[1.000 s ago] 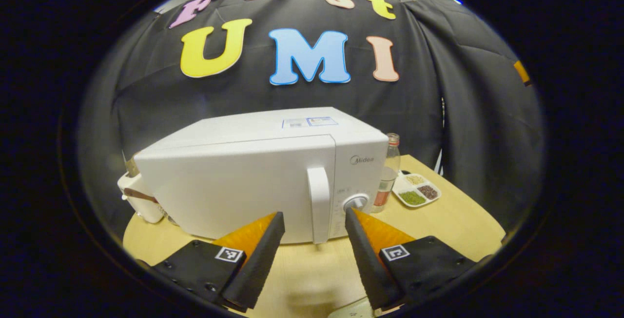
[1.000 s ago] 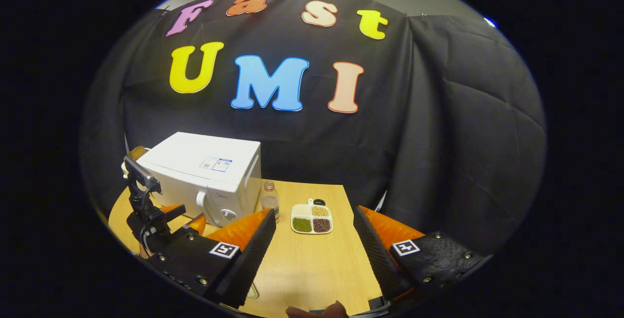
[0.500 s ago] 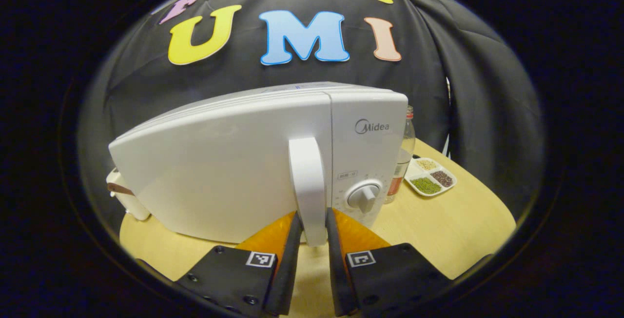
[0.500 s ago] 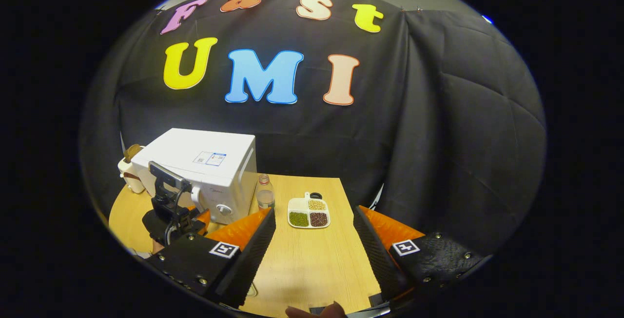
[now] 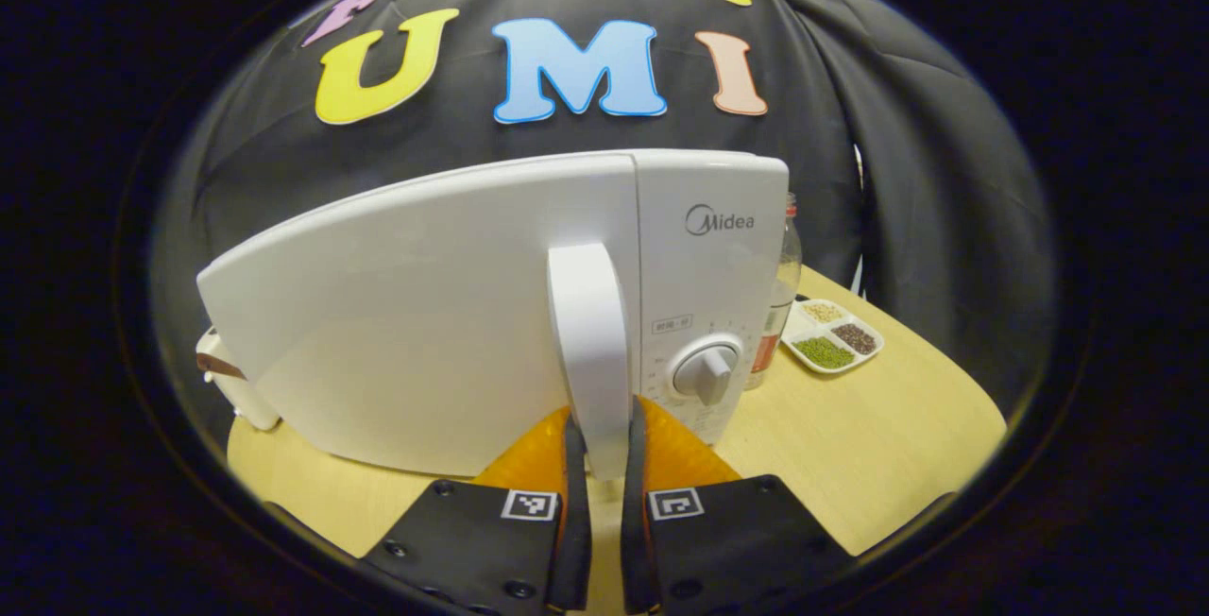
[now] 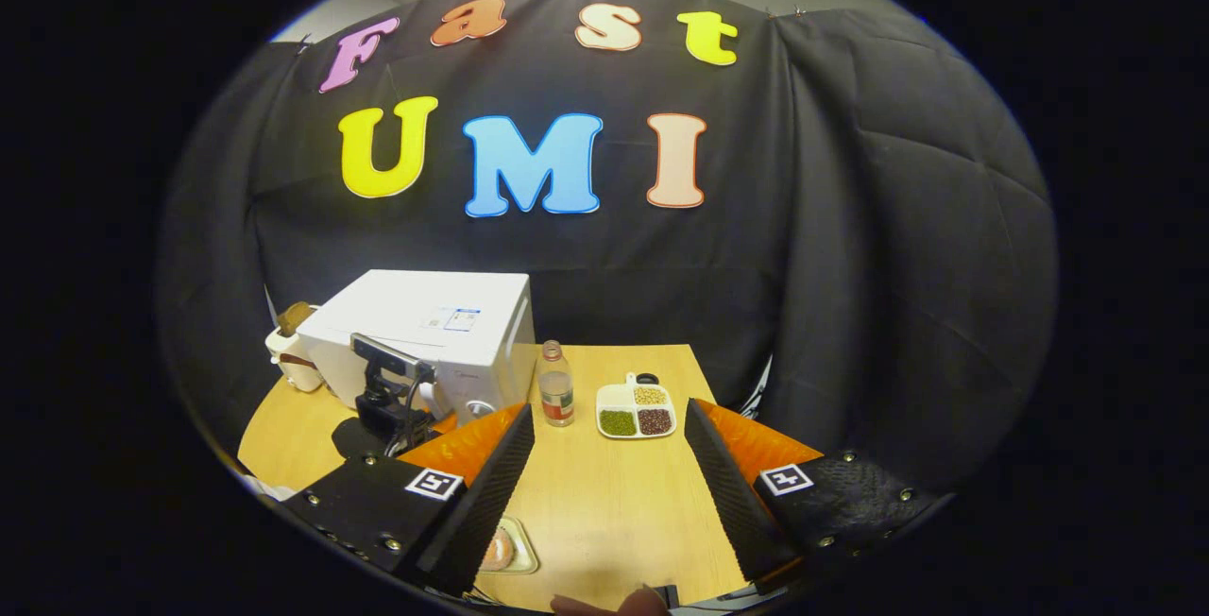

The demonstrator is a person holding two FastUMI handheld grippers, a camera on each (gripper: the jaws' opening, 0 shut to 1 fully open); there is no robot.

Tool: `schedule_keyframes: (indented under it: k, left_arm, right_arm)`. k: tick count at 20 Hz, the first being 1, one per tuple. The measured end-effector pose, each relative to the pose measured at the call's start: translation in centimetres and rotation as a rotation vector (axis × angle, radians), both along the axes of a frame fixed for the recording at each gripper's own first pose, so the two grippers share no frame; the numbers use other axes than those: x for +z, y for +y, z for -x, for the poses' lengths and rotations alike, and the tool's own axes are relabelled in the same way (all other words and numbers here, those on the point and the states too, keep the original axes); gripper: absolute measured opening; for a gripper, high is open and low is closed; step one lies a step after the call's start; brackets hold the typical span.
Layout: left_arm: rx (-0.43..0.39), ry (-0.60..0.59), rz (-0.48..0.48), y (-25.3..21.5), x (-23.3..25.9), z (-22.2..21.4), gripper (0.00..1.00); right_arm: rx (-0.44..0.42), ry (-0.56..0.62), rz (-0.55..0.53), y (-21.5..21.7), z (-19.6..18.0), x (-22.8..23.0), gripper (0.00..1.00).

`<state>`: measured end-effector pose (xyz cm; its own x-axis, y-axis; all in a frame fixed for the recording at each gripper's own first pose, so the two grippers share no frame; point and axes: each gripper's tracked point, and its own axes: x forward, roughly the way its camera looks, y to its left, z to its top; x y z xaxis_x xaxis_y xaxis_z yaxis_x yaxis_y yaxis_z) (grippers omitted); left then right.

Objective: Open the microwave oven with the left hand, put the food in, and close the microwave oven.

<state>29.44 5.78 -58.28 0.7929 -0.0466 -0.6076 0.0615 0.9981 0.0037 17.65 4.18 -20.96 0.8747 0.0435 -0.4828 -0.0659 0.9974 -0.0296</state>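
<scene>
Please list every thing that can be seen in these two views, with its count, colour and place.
microwave oven: one, white, left part of table, door closed
door handle: one, white, upright, beside the knob
knob: one, white, right of handle
bottle: one, clear, right of microwave
divided dish: one, white, holding beans, right of bottle
small plate with food: one, near table edge
table: one, light wood
left gripper: clamped on door handle
right gripper: open, above table

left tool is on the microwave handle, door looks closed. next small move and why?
Probably pull the left tool straight back to swing the door open. Its fingers already pinch the lower end of the handle, the door sits flush against the control panel, and the right tool is open and empty.
</scene>
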Motion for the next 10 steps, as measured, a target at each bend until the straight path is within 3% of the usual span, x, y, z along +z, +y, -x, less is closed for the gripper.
schedule_keyframes:
  k: [10]
  left_arm:
    - [0.008, 0.063, -0.043, 0.0, -0.1, 0.2, 0.22]
  right_arm:
    - [0.03, -0.014, -0.067, -1.2, 8.2, 0.4, 0.98]
